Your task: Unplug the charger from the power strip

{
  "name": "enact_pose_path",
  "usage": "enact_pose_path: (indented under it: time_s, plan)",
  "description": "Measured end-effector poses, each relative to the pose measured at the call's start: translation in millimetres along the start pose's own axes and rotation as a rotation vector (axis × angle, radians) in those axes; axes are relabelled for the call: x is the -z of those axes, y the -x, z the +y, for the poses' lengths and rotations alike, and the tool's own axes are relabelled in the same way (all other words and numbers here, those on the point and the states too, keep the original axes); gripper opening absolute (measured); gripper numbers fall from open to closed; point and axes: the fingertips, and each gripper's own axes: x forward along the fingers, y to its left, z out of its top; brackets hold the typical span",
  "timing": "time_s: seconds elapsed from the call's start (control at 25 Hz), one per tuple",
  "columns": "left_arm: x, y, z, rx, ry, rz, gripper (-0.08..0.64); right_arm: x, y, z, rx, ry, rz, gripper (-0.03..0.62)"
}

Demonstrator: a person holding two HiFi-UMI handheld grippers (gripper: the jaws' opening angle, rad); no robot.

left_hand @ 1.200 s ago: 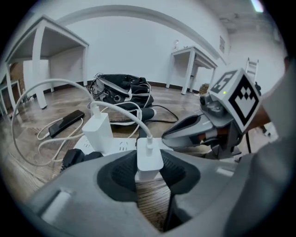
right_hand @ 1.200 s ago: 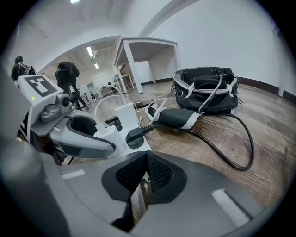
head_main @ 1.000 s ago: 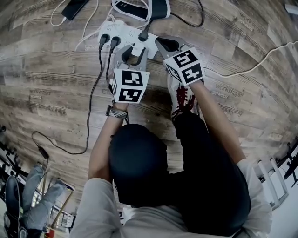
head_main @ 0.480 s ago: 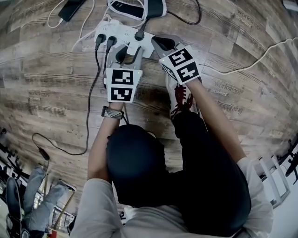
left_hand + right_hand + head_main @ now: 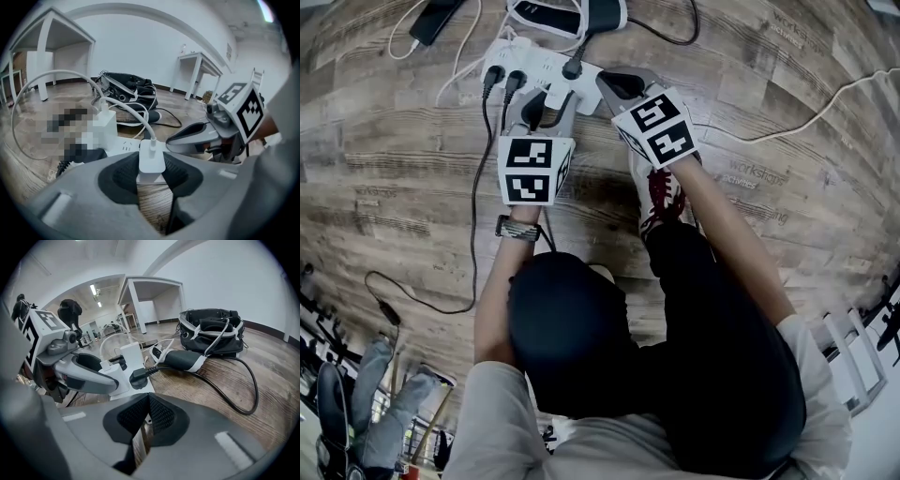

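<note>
A white power strip (image 5: 546, 64) lies on the wooden floor at the top of the head view. My left gripper (image 5: 547, 105) is shut on a small white charger (image 5: 151, 159), which stands upright at the strip's near edge (image 5: 123, 146) with its white cable curving up and away. Its prongs are hidden. My right gripper (image 5: 611, 84) is shut with nothing between its pads, tips down at the strip's right end (image 5: 138, 386). In the right gripper view the left gripper (image 5: 82, 370) grips the charger (image 5: 110, 373) just to my left.
A black plug (image 5: 138, 378) sits in the strip, its cable running to a black-and-white brick (image 5: 183, 360) by a black bag (image 5: 213, 329). Two more black plugs (image 5: 502, 81) and a taller white charger (image 5: 104, 127) occupy the strip's left part. A white cable (image 5: 806, 117) crosses the floor at right.
The left gripper has rolled slightly about its own axis, still shut on the charger. Neither hand has shifted along the strip; the right gripper looks the same.
</note>
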Motion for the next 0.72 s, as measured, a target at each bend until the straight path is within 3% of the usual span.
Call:
enact_pose_path:
  time_s: [0.16,0.44,0.72]
  plan:
    - [-0.5,1.3,1.3,0.022,0.056,-0.026,0.15,0.3,-0.3,0.6,0.003,0.011,0.003,0.0]
    - [-0.2,0.2,-1.1,-0.04,-0.13,0.025,0.14,0.7,-0.8,1.0,-0.009,0.006,0.004,0.0]
    - [0.5,0.1,-0.9,-0.056,-0.143,0.04,0.14,0.2,-1.4,1.9,-0.016,0.008,0.003,0.0]
